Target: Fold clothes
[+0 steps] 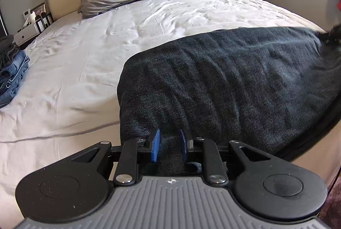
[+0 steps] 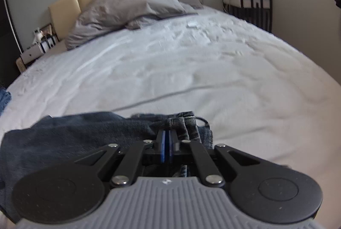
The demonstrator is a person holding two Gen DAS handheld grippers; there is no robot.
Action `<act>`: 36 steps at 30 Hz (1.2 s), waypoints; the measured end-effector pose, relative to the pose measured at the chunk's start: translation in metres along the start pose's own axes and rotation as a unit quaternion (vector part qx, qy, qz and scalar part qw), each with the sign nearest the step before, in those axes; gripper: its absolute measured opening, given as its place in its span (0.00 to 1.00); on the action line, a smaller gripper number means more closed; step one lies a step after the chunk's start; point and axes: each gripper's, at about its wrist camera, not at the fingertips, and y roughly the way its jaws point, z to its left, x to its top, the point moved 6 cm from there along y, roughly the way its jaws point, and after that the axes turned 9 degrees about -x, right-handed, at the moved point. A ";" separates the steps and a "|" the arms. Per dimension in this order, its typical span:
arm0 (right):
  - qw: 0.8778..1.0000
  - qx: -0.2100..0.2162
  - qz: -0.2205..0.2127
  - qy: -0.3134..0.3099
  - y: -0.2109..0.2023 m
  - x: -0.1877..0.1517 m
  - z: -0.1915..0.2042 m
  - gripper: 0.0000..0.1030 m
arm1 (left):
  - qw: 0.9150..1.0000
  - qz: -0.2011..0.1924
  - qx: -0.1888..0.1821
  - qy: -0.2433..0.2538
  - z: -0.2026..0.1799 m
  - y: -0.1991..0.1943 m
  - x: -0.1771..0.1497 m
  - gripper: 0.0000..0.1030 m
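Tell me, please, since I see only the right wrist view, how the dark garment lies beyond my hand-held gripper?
Observer: The dark charcoal knitted garment lies spread flat across the white bed sheet.
Operator: Is the left hand-held gripper on it?
Observer: Yes, the left hand-held gripper has a fold of its near edge between the blue pads.
Operator: Is anything already folded?
Observer: A stack of folded blue denim jeans sits at the bed's left edge.

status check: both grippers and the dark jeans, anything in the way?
Left gripper clamped on dark jeans. Right gripper shut at the hem. White bed ahead bare; folded pile far left.
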 end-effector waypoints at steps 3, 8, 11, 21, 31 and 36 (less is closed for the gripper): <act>1.000 -0.019 0.006 -0.023 0.004 -0.002 0.004 0.01 | 1.000 -0.011 0.003 -0.011 0.003 -0.005 0.005 0.20; 0.996 -0.046 -0.001 -0.071 -0.003 -0.002 0.015 0.04 | 0.997 -0.050 0.018 -0.060 0.025 -0.020 0.013 0.52; 0.991 -0.066 -0.019 -0.113 -0.016 0.000 0.027 0.07 | 0.994 -0.046 0.010 -0.098 0.045 -0.020 0.016 0.52; 0.982 0.035 -0.066 -0.176 -0.045 -0.001 0.105 0.45 | 0.979 -0.075 -0.028 -0.186 0.089 0.001 0.044 0.50; 0.971 0.044 -0.024 -0.233 -0.012 -0.026 0.140 0.45 | 0.985 -0.064 -0.051 -0.153 0.063 0.052 0.069 0.28; 0.970 0.033 0.002 -0.243 0.005 -0.029 0.145 0.45 | 0.987 -0.026 -0.045 -0.150 0.064 0.081 0.064 0.28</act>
